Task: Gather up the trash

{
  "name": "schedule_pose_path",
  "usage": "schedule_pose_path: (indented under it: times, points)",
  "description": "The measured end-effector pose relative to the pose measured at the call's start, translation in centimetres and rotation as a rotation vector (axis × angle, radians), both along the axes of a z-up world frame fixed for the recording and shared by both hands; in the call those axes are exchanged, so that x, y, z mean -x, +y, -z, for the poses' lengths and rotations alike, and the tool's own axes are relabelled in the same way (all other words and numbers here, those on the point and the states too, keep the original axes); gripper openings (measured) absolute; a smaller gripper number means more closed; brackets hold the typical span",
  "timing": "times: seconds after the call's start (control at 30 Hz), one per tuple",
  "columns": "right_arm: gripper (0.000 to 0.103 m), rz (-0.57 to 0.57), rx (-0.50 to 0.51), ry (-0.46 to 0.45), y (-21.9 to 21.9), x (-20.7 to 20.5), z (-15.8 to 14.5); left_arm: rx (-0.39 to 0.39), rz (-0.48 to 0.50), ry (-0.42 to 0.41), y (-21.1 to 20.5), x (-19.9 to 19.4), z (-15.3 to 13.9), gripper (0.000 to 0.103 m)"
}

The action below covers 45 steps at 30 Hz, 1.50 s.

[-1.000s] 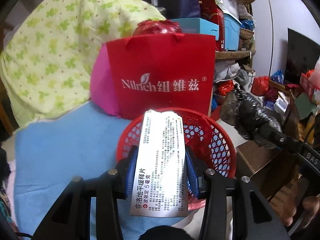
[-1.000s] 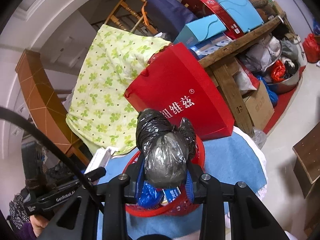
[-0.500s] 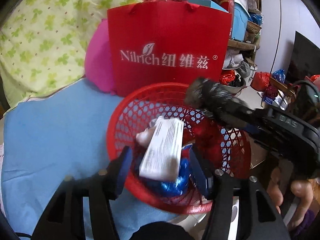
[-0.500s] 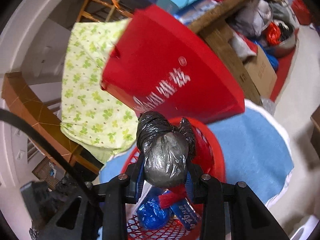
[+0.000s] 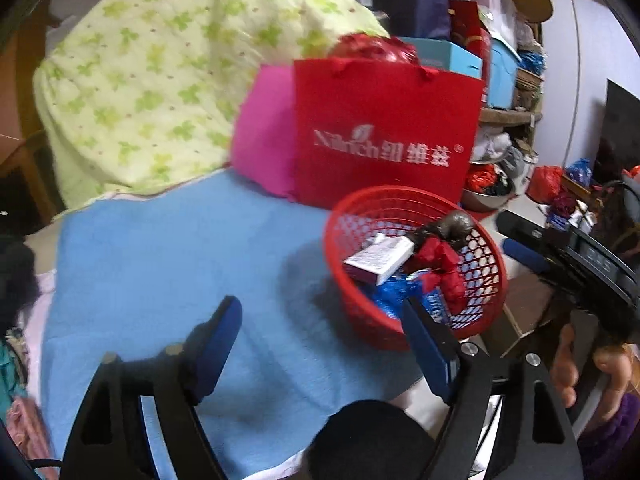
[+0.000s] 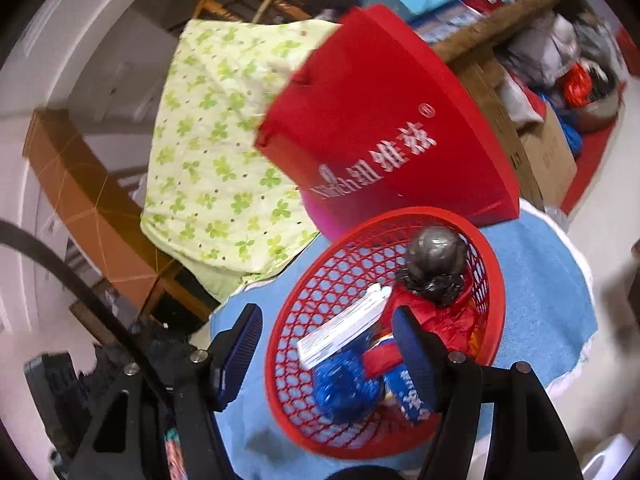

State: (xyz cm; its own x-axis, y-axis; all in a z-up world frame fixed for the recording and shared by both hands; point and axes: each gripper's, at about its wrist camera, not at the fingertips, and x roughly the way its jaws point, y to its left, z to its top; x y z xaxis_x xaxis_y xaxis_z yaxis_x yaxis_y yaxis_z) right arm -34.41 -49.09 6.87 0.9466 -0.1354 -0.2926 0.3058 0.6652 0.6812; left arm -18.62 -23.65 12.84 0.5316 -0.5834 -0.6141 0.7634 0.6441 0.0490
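A red mesh basket stands on a blue cloth. In it lie a white medicine box, a knotted black plastic bag, red wrappers and blue wrappers. My left gripper is open and empty, low and left of the basket. My right gripper is open and empty above the basket, its right finger over the rim.
A red paper bag and a pink bag stand behind the basket. A green-patterned quilt lies at the back left. Cluttered shelves and floor bags are at the right. The blue cloth covers the table.
Both grippers opened. The white box dropped from the left gripper and the black bag from the right gripper into the basket. Both grippers drew back, the left moving leftwards.
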Motion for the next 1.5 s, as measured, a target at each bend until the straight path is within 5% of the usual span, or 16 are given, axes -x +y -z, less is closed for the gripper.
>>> schedule_pose_path:
  times: [0.57, 0.93, 1.23, 1.5]
  points:
    - [0.074, -0.086, 0.47, 0.078, 14.5, 0.2, -8.8, 0.061, -0.23, -0.178, 9.8, 1.6, -5.6, 0.094]
    - [0.077, -0.008, 0.566, 0.11, 18.8, 1.8, -11.6, 0.055, -0.331, -0.277, 13.2, 3.0, -7.1, 0.096]
    - [0.08, 0.076, 0.644, 0.144, 20.2, 3.8, -13.8, 0.063, -0.343, -0.294, 14.4, 4.4, -8.4, 0.098]
    - [0.08, 0.042, 0.686, 0.18, 21.9, 5.8, -15.3, 0.058, -0.328, -0.322, 14.4, 6.3, -9.0, 0.098]
